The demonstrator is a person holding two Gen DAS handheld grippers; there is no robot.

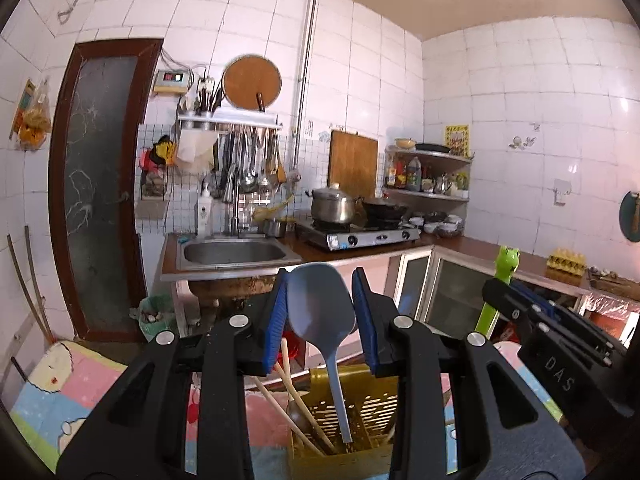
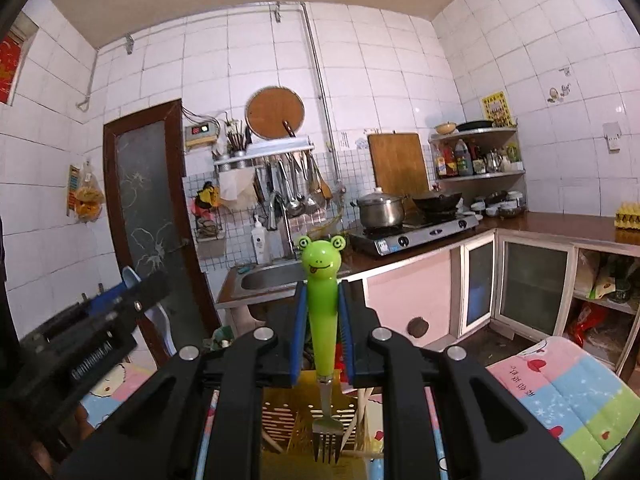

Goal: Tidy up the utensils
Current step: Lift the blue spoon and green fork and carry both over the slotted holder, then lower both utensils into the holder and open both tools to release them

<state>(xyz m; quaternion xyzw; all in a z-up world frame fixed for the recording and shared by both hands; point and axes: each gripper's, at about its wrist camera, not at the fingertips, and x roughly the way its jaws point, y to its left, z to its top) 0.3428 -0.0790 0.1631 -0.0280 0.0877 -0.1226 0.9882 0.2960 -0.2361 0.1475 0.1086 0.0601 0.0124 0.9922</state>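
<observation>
My left gripper [image 1: 320, 300] is shut on a grey-blue plastic spatula [image 1: 320, 300], blade up, its handle reaching down into a yellow slotted utensil holder [image 1: 372, 404]. Wooden chopsticks and a spoon [image 1: 296, 404] stand in that holder. My right gripper [image 2: 323, 320] is shut on a green frog-handled fork [image 2: 322, 300], tines down, just above the yellow holder [image 2: 280, 420]. The right gripper also shows at the right of the left wrist view [image 1: 552, 332], and the left gripper at the left of the right wrist view [image 2: 80, 332].
The holder stands on a table with a pastel cartoon cloth [image 2: 560, 392]. Behind are a kitchen counter with a steel sink [image 1: 236, 252], a gas stove with a pot [image 1: 332, 204] and a wok, corner shelves, and a brown door [image 1: 100, 184].
</observation>
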